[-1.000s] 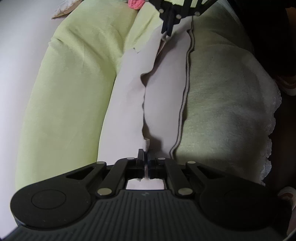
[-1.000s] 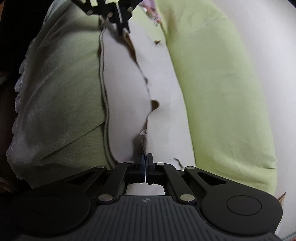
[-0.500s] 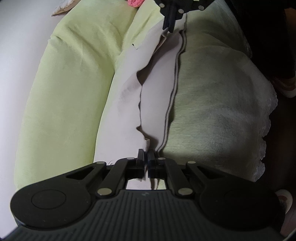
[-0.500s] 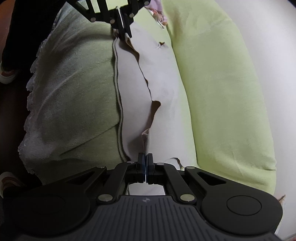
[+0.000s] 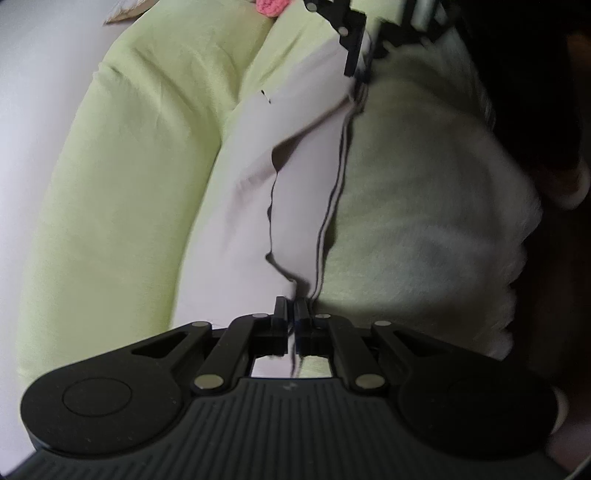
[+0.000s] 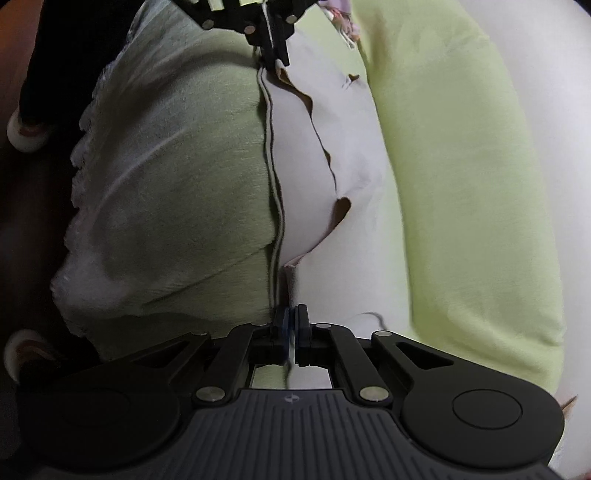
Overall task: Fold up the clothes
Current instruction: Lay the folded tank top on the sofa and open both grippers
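A pale lilac-white garment [image 5: 236, 206] with a dark-piped edge lies stretched over a light green cover. My left gripper [image 5: 291, 306] is shut on one end of its edge. The right gripper [image 5: 360, 70] shows at the top of the left wrist view, pinching the far end. In the right wrist view the same garment [image 6: 354, 177] runs away from my right gripper [image 6: 291, 314], which is shut on its edge. The left gripper [image 6: 271, 55] holds the opposite end at the top. The piped edge [image 6: 275, 206] hangs taut between the two.
The green cover [image 5: 122, 192] spreads wide under the garment, and its white frilled hem [image 6: 85, 221] drops off one side. A pink item [image 5: 271, 6] lies at the far end. A person's dark trousers and light shoe [image 6: 26, 129] stand beside the hem.
Both grippers have drawn the garment's edge toward the frilled side of the cover. The piped edge has pulled straighter between them. More of the floor and the shoes show now.
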{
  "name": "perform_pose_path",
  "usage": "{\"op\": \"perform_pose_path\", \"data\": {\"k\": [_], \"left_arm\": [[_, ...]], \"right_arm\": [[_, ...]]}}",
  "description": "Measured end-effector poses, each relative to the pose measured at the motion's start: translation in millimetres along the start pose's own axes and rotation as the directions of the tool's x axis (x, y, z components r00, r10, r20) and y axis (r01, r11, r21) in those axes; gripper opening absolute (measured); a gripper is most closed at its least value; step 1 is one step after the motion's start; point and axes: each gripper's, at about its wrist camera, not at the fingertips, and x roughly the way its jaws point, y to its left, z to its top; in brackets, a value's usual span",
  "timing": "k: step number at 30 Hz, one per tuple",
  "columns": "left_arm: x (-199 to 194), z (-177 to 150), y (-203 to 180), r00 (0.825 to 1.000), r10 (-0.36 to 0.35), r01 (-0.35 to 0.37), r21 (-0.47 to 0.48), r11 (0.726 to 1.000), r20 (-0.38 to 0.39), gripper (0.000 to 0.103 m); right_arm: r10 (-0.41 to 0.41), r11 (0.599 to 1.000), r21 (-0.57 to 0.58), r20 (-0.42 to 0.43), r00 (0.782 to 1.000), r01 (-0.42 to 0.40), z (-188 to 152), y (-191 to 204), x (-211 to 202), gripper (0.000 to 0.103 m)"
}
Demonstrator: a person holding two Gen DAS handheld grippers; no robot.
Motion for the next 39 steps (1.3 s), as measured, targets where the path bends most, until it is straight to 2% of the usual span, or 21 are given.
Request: {"op": "perform_pose_path", "data": {"k": [1, 2, 4, 6, 7, 8, 10, 12, 13, 14, 16, 19, 22, 25, 27, 29, 30, 31, 35, 38, 39], "left_arm": [[-2.5, 0.2, 7.3, 1.000, -0.012, 0.013, -0.036, 0.999, 0.006, 0.006], [-5.0, 0.4, 14.5, 1.000, -0.025, 0.025, -0.072, 0.997, 0.012, 0.006], [-9.9, 0.7, 29.1, 0.999, -0.048, 0.051, -0.143, 0.988, 0.025, 0.006], [-14.9, 1.1, 43.6, 0.997, -0.071, 0.078, -0.213, 0.974, 0.040, 0.006], [-16.2, 1.3, 50.9, 0.996, -0.079, 0.088, -0.250, 0.964, 0.046, 0.006], [-9.5, 1.2, 57.6, 0.997, -0.075, 0.082, -0.298, 0.951, 0.033, 0.006], [8.0, -1.3, 65.1, 0.993, -0.117, 0.105, -0.387, 0.916, -0.008, 0.006], [22.7, -6.5, 62.4, 0.979, -0.200, 0.160, -0.432, 0.888, -0.049, 0.006], [21.1, -7.3, 57.6, 0.981, -0.189, 0.152, -0.412, 0.898, -0.052, 0.006], [19.1, -7.9, 53.4, 0.982, -0.180, 0.146, -0.393, 0.908, -0.053, 0.006], [9.2, -6.1, 58.7, 0.982, -0.190, 0.167, -0.391, 0.905, -0.020, 0.007], [7.2, -1.0, 85.7, 0.985, -0.164, 0.167, -0.458, 0.873, 0.046, 0.007], [27.2, 4.8, 117.4, 0.991, -0.114, 0.136, -0.537, 0.832, 0.075, 0.007], [61.8, 8.6, 140.1, 0.990, -0.115, 0.137, -0.603, 0.786, 0.076, 0.007], [83.9, 11.0, 145.2, 0.985, -0.160, 0.168, -0.636, 0.753, 0.070, 0.006], [99.7, 11.9, 140.3, 0.978, -0.205, 0.183, -0.642, 0.744, 0.042, 0.007], [105.8, 9.1, 134.4, 0.973, -0.228, 0.189, -0.647, 0.739, 0.024, 0.007], [110.4, 6.4, 129.0, 0.969, -0.245, 0.193, -0.651, 0.734, 0.011, 0.007], [92.6, 5.7, 144.1, 0.978, -0.202, 0.180, -0.660, 0.729, 0.043, 0.007], [97.3, 8.5, 168.1, 0.983, -0.166, 0.178, -0.671, 0.720, 0.082, 0.007], [101.8, 11.1, 169.7, 0.981, -0.169, 0.188, -0.660, 0.727, 0.094, 0.007]], "right_arm": [[0.010, 1.000, 0.022, 0.003, 1.000, -0.011, -1.6, -3.3, -6.1, 0.025], [0.021, 0.999, 0.048, 0.009, 1.000, -0.021, -3.4, -6.9, -12.6, 0.033], [0.056, 0.987, 0.149, 0.042, 0.998, -0.062, -1.1, -15.4, -24.4, 0.031], [0.085, 0.949, 0.296, 0.083, 0.993, -0.106, -1.0, -36.9, -32.5, 0.025], [0.094, 0.920, 0.371, 0.101, 0.990, -0.125, -1.0, -48.3, -32.8, 0.016], [0.097, 0.887, 0.441, 0.112, 0.989, -0.137, -1.0, -58.0, -29.9, 0.014], [0.129, 0.818, 0.548, 0.119, 0.984, -0.173, -2.3, -69.2, -16.0, 0.014], [0.204, 0.747, 0.626, 0.106, 0.973, -0.224, -5.3, -71.3, 4.3, 0.014], [0.255, 0.718, 0.652, 0.079, 0.964, -0.243, -6.0, -68.4, 14.9, 0.014], [0.264, 0.694, 0.676, 0.084, 0.961, -0.250, -9.4, -68.2, 15.9, 0.015], [0.286, 0.663, 0.705, 0.075, 0.955, -0.254, -13.7, -74.4, 10.7, 0.015], [0.231, 0.644, 0.734, 0.081, 0.969, -0.215, -16.6, -89.6, 4.3, 0.015], [0.158, 0.591, 0.789, 0.091, 0.983, -0.168, -19.1, -116.5, 18.4, 0.015], [0.123, 0.485, 0.861, 0.104, 0.987, -0.151, -27.0, -140.2, 51.2, 0.015], [0.125, 0.383, 0.907, 0.135, 0.983, -0.174, -39.0, -150.9, 75.4, 0.015], [0.159, 0.295, 0.936, 0.148, 0.976, -0.190, -47.7, -152.7, 98.9, 0.016], [0.186, 0.277, 0.940, 0.148, 0.971, -0.197, -50.2, -150.6, 109.2, 0.016], [0.205, 0.281, 0.940, 0.141, 0.969, -0.196, -51.1, -146.7, 115.8, 0.016], [0.165, 0.351, 0.922, 0.108, 0.980, -0.161, -45.9, -146.9, 99.2, 0.017], [0.098, 0.349, 0.916, 0.174, 0.980, -0.198, -35.3, -156.1, 83.3, 0.017], [0.085, 0.353, 0.907, 0.213, 0.973, -0.229, -27.8, -157.4, 79.7, 0.018]]}}
